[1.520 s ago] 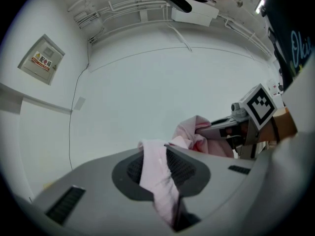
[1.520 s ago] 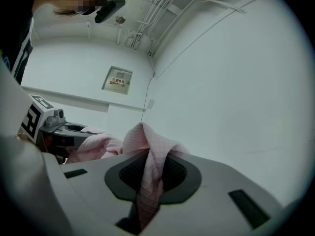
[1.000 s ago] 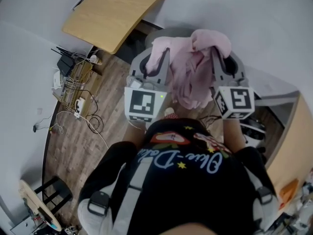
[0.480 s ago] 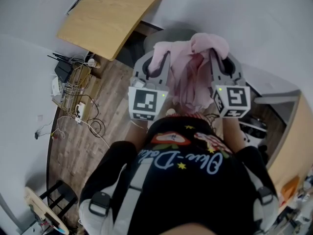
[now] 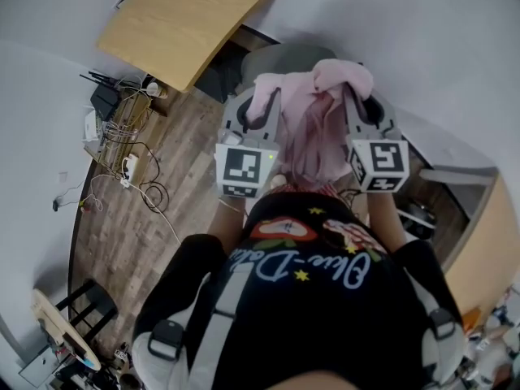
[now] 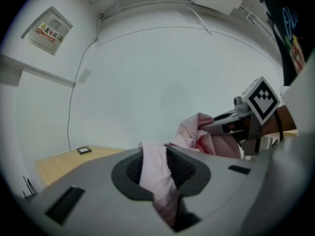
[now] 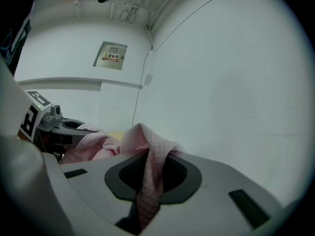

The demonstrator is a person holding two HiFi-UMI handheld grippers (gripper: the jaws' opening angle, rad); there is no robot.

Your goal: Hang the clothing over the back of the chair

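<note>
A pink garment (image 5: 313,120) hangs bunched between my two grippers, in front of the person's chest. My left gripper (image 5: 258,104) is shut on its left edge, and a fold of pink cloth (image 6: 158,173) is pinched between its jaws. My right gripper (image 5: 359,100) is shut on the right edge, with waffle-textured cloth (image 7: 150,173) caught between its jaws. Just beyond the garment shows a grey rounded shape, apparently the chair (image 5: 276,58) back, partly hidden by the cloth. Each gripper view shows the other gripper (image 6: 246,124) (image 7: 56,127) holding the garment.
A wooden desk (image 5: 187,23) stands at the far left, against the white wall. Cables and a power strip (image 5: 122,157) lie on the wooden floor under it. A small stool (image 5: 69,323) is at the lower left, and wooden furniture (image 5: 487,242) at the right.
Both grippers have sunk a little with the garment, closer over the grey chair back. Their grips on the cloth look the same.
</note>
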